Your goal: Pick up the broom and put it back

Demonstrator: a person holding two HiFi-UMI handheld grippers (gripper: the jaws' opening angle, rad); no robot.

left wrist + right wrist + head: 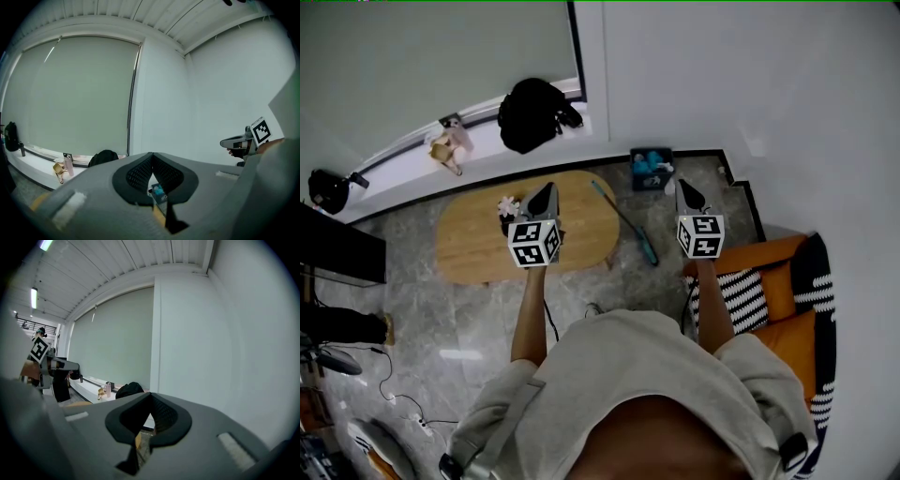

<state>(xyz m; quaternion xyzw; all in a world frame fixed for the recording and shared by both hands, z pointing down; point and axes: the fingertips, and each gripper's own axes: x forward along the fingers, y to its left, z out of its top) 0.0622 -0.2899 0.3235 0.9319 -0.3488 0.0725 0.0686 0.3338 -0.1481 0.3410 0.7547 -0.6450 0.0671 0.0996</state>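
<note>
One broom (623,223) lies just beside the surface (478,246); our left tool (547,187) and right tool (683,187) are squeezed closed, empty.

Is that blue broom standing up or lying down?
Lying down: the broom stretches flat along the grey floor beside the wooden table.

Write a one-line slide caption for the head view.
Left gripper and right gripper, both shut, held out; the broom lies on the floor beside the oval table.
</note>
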